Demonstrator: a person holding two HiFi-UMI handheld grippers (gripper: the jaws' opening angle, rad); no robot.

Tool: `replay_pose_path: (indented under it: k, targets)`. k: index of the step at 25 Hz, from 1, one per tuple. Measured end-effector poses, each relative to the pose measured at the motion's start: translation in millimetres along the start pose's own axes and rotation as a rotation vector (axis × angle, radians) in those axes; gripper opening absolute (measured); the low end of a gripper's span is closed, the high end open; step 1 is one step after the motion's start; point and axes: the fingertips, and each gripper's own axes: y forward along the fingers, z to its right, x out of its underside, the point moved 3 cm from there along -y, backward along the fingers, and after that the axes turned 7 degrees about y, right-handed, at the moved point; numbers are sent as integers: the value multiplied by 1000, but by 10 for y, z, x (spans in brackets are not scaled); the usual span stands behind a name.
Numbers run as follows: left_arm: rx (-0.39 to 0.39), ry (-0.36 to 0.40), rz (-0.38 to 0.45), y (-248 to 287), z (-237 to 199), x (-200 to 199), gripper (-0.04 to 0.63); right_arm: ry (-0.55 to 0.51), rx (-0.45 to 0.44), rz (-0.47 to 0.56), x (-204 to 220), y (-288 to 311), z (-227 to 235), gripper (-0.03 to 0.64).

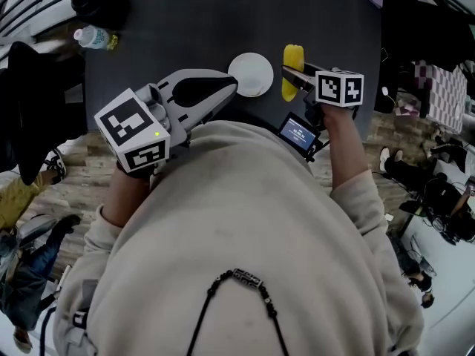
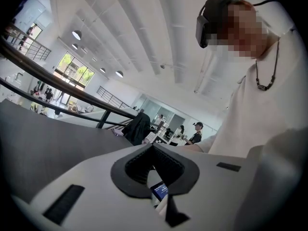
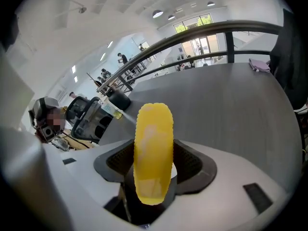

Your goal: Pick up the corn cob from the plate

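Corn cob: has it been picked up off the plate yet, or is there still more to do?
Looks done: the corn cob is clamped between the jaws of the right gripper, and in the head view it is off to the side of the white plate, which is bare. In hand: just holding it. The left gripper is shut on nothing. Left: seemingly little, perhaps carrying it clear.

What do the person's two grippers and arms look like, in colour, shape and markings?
The left gripper and the right gripper have pale grey, wedge-shaped jaws lined with black ribbed pads. Each carries a white cube with black square markers. A small blue-lit screen sits by the right one. The sleeves are cream.
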Motion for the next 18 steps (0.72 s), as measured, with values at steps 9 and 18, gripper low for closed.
replay_pose_path:
  k: [9, 18]
  targets:
    - [-85, -31, 33, -399, -70, 96, 6, -82, 2, -117, 57, 417, -253, 255]
    - [-194, -70, 104, -661, 51, 302, 6, -244, 51, -290, 304, 848, -301, 255]
